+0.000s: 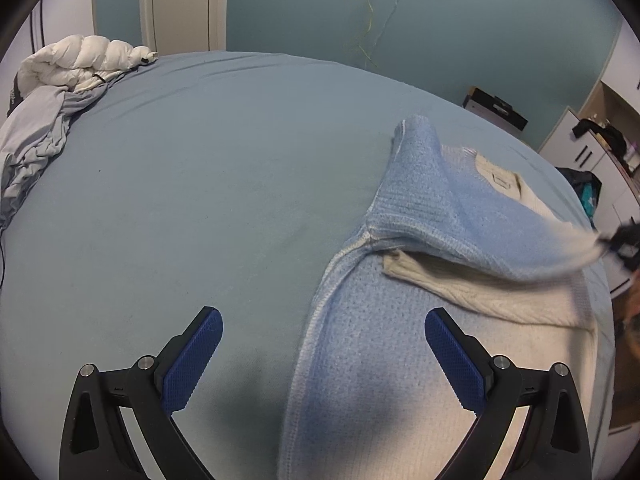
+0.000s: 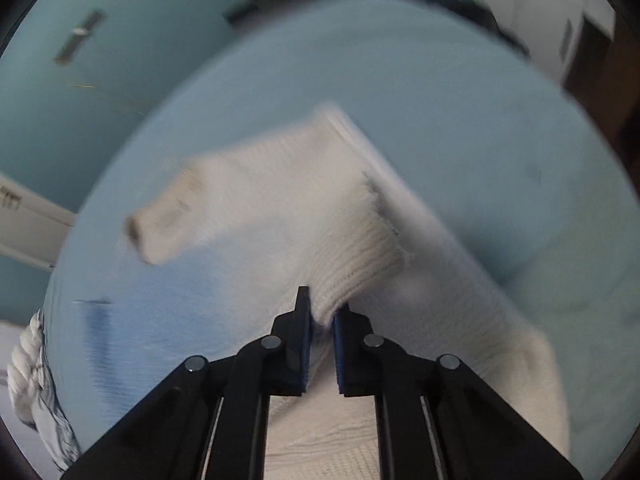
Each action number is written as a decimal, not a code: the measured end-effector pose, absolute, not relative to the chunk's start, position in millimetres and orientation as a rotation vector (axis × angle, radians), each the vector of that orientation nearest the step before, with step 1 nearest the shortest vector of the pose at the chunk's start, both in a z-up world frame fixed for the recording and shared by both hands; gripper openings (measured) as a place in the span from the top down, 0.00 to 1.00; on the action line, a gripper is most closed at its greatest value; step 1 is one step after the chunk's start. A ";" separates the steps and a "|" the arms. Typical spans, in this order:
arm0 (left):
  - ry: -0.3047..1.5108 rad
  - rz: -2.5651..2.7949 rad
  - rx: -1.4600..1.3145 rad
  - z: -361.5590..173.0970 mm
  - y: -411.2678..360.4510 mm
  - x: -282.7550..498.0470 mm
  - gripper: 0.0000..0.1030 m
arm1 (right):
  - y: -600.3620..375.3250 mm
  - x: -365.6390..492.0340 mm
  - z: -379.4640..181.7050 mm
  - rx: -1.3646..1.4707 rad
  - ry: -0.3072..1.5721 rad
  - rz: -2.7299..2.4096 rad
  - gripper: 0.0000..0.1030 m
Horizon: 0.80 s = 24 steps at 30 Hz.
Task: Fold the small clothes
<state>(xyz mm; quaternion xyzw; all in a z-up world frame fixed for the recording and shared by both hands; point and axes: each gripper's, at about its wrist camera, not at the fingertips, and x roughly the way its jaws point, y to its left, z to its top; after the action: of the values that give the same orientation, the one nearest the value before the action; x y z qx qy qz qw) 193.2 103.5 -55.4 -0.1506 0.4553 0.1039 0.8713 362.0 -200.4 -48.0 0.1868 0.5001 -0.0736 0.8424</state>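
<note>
A small knitted sweater, light blue fading to cream, lies on the right side of the blue bed sheet. My left gripper is open and empty, hovering over the sweater's left edge. My right gripper is shut on the cream sleeve cuff and holds it lifted above the sweater; the view is blurred. In the left wrist view the right gripper shows at the far right, with the sleeve stretched across the sweater's body. The neckline with its label faces the far side.
A white puffy duvet and a crumpled grey-blue cloth lie at the bed's far left corner. A door and a teal wall stand behind. White cabinets and a dark box stand to the right.
</note>
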 end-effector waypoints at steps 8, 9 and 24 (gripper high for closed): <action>0.951 0.216 -0.289 -49.7 98.9 191.0 0.00 | -207.5 313.0 25.6 0.276 0.839 -0.097 0.96; 0.957 0.212 -0.278 -50.2 97.2 191.3 0.00 | -212.7 312.6 8.2 0.267 0.868 -0.125 0.96; 0.969 0.195 -0.195 -51.5 77.7 194.3 0.00 | -169.1 289.1 -34.0 0.191 0.954 -0.175 0.14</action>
<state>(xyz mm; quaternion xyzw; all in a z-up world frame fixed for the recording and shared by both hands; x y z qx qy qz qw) 194.3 77.7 -51.5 -0.0934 0.4643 0.0934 0.8758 289.1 -169.1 -34.0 0.0919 0.4578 -0.0840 0.8803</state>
